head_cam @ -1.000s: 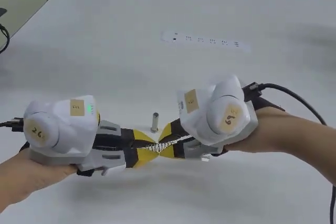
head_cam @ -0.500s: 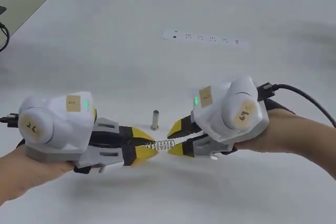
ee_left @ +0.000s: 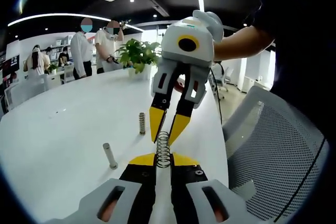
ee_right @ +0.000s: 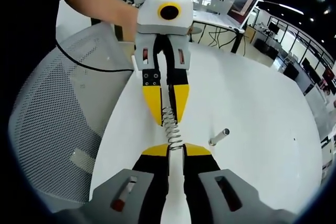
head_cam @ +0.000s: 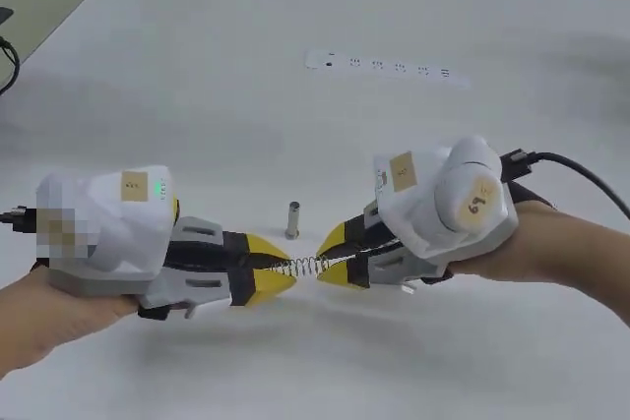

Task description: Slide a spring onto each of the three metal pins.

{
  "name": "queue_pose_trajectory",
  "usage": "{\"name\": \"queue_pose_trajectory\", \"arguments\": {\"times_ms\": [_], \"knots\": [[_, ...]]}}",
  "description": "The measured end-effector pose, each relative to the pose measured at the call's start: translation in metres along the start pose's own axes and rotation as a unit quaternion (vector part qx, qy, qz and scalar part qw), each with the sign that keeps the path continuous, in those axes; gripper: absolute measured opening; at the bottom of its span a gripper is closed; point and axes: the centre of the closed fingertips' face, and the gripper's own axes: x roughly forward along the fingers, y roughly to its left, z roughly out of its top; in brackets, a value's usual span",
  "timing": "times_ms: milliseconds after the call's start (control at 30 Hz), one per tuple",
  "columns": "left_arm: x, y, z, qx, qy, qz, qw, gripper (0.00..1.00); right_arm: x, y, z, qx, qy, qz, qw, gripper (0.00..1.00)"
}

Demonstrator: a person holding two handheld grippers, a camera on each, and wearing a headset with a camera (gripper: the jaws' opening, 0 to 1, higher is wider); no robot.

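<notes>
Left gripper is pinched shut on one end of the spring, and the right gripper is nipped onto the other end. So the coil spans between my tips, near the bare pin standing on the table. It's light, thin wire — I reckon it'll bow or ping away if I squeeze hard. Best hold is on the end coils, gently, with the bore left open for the pin.

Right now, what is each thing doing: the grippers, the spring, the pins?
Thin metal coil spring: held level above the white table.
Left gripper: shut on one end of it.
Right gripper: shut on the other end.
Short silver metal pin: upright, bare.
Second metal pin: upright, another spring around it.
White power strip: lying flat.
</notes>
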Motion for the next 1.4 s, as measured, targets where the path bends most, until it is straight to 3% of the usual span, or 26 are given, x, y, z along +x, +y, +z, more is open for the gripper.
{"name": "queue_pose_trajectory", "arguments": {"times_ms": [200,367,667,1067,1133,1233,1400], "knots": [[0.002,0.002,-0.005,-0.002,0.008,0.000,1.0000,0.01,-0.006,-0.002,0.010,0.001,-0.007,-0.002,1.0000,0.06],[0.005,0.001,-0.008,0.001,0.019,-0.001,0.9998,0.01,-0.005,-0.001,0.011,-0.023,0.008,-0.002,0.9997,0.06],[0.006,0.001,-0.013,0.003,0.029,-0.001,0.9996,0.01,-0.005,0.002,0.021,-0.050,0.013,0.000,0.9987,0.06],[0.009,0.000,-0.015,0.010,0.032,-0.003,0.9994,0.01,-0.005,0.006,0.033,-0.058,0.008,0.009,0.9982,0.04],[0.009,-0.001,-0.013,0.011,0.029,-0.004,0.9995,0.01,-0.005,0.005,0.039,-0.067,0.001,0.009,0.9977,0.00],[0.009,0.000,-0.009,0.008,0.023,-0.001,0.9997,0.01,-0.005,0.000,0.032,-0.060,0.018,0.006,0.9980,0.00],[0.008,0.000,-0.011,0.010,0.024,0.000,0.9997,0.01,-0.007,0.000,0.034,-0.051,0.011,0.010,0.9986,0.00]]}}
